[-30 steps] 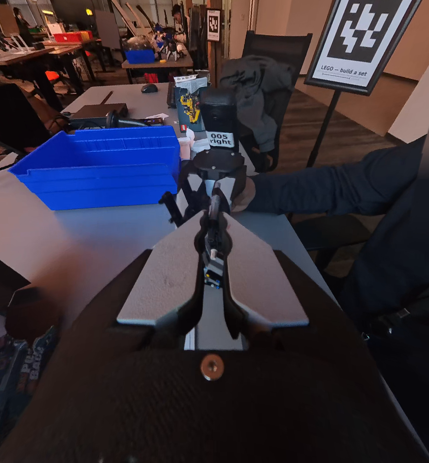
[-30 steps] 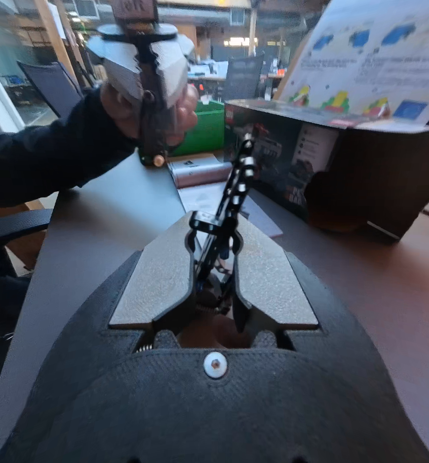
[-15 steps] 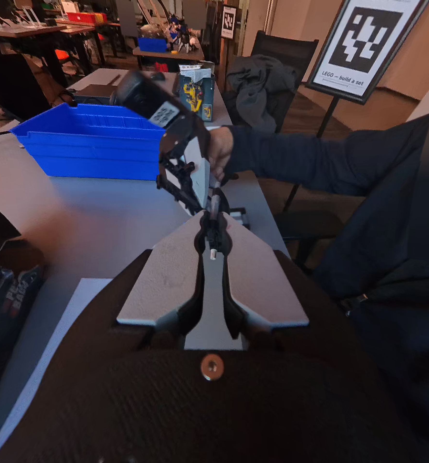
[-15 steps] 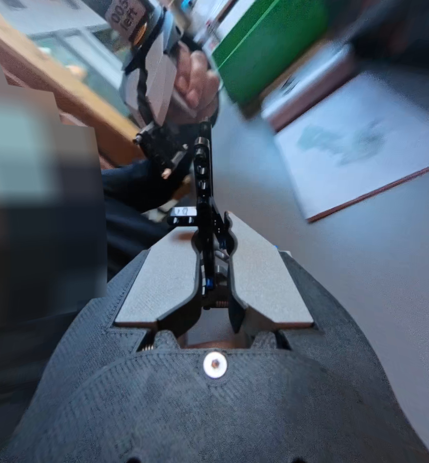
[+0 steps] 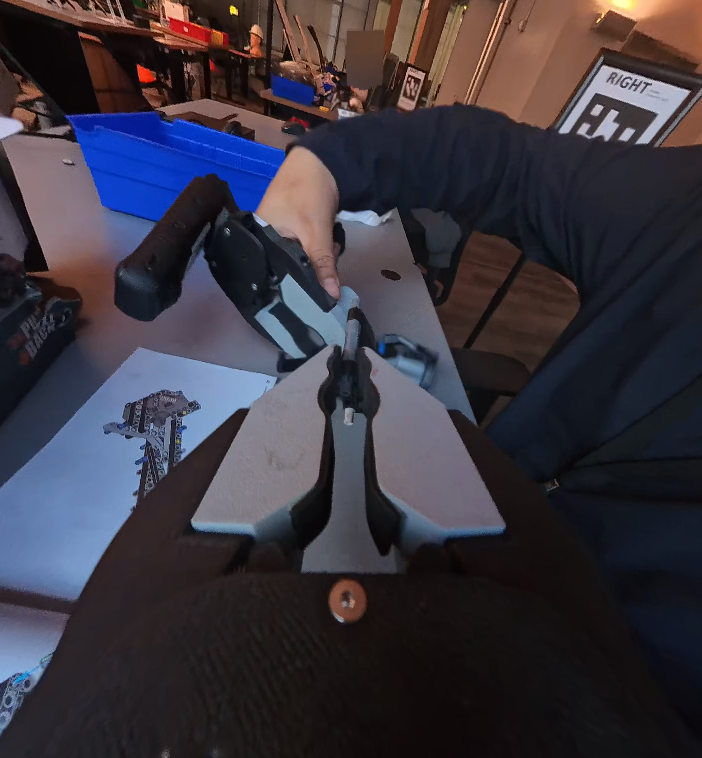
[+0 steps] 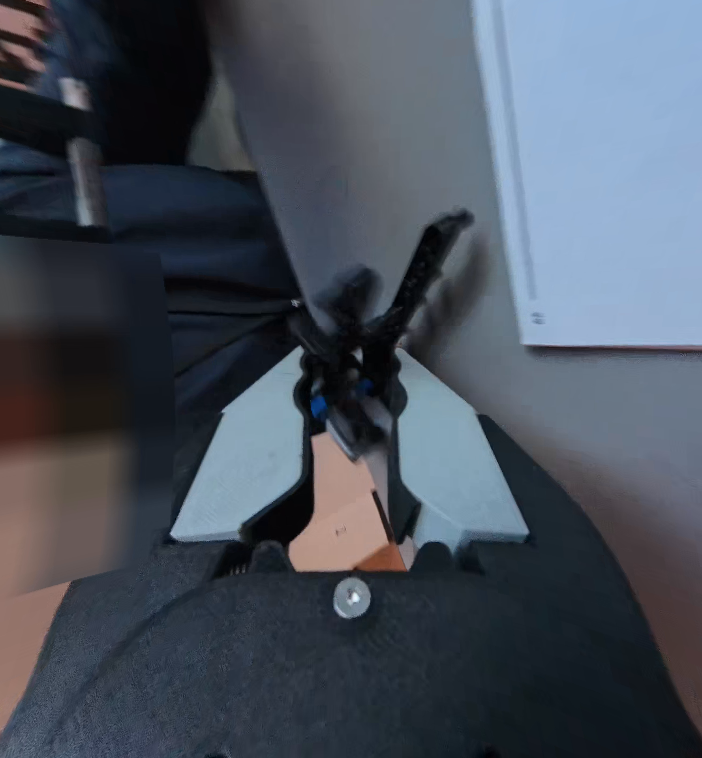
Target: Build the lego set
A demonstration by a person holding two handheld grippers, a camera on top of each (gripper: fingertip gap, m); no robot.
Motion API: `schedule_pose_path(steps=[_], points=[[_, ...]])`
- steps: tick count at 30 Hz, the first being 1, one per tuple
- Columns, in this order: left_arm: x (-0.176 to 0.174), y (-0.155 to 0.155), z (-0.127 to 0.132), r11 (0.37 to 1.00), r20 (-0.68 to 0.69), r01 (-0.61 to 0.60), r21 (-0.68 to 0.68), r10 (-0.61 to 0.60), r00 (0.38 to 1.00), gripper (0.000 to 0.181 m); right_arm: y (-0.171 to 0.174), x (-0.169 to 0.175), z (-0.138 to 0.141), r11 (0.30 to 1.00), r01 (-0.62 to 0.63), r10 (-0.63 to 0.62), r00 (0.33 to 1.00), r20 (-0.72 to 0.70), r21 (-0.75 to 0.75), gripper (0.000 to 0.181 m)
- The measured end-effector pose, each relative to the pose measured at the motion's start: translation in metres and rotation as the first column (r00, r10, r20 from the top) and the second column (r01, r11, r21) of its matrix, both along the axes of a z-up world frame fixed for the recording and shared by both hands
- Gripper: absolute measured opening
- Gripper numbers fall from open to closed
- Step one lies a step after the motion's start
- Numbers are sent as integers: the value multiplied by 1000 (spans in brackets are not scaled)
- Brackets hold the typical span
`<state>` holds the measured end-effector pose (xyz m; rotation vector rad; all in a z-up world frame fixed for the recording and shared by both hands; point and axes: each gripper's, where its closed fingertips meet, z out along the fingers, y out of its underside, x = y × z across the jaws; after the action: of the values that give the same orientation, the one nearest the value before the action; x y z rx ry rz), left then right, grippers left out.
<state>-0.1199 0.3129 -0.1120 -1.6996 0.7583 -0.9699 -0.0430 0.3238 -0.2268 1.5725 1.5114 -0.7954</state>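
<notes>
My left gripper [image 5: 348, 371] is shut on a small black lego piece with a grey axle and a tan pin [image 5: 349, 361], held above the table. Just beyond it the right gripper [image 5: 300, 324], held by a hand [image 5: 304, 221], tilts down toward the table edge. In the right wrist view my right gripper [image 6: 347, 369] is shut on a black lego frame with blue pins [image 6: 365, 328]; its long arm [image 6: 427, 262] sticks out forward and to the right. This view is blurred by motion. A small grey and blue lego part [image 5: 411, 361] lies on the table beyond my left fingers.
An open instruction booklet [image 5: 107, 443] lies on the grey table [image 5: 218, 328], also in the right wrist view [image 6: 628, 164]. A blue bin [image 5: 169, 164] stands at the back. The dark lego box [image 5: 9, 295] stands at the left. A sign stand [image 5: 624, 106] is at the back right.
The right gripper has swung down from upright to point at the table near its front edge, still holding the black frame. My left gripper has tipped down toward the booklet, keeping its piece.
</notes>
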Motion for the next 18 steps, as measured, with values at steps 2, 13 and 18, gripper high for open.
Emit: schedule_pose_path(steps=[2, 13, 18], points=[[1, 1, -6, 1000, 6, 9, -27, -9, 1000, 4, 3, 0, 0, 998, -60, 59, 997, 50, 16, 35], [-7, -6, -18, 1000, -69, -13, -10, 12, 998, 4, 38, 26, 9, 860, 12, 31, 997, -75, 510, 66], [-2, -7, -19, 999, -41, 3, -33, -5, 999, 4, 54, 28, 10, 735, 176, -66, 980, -189, 654, 74]])
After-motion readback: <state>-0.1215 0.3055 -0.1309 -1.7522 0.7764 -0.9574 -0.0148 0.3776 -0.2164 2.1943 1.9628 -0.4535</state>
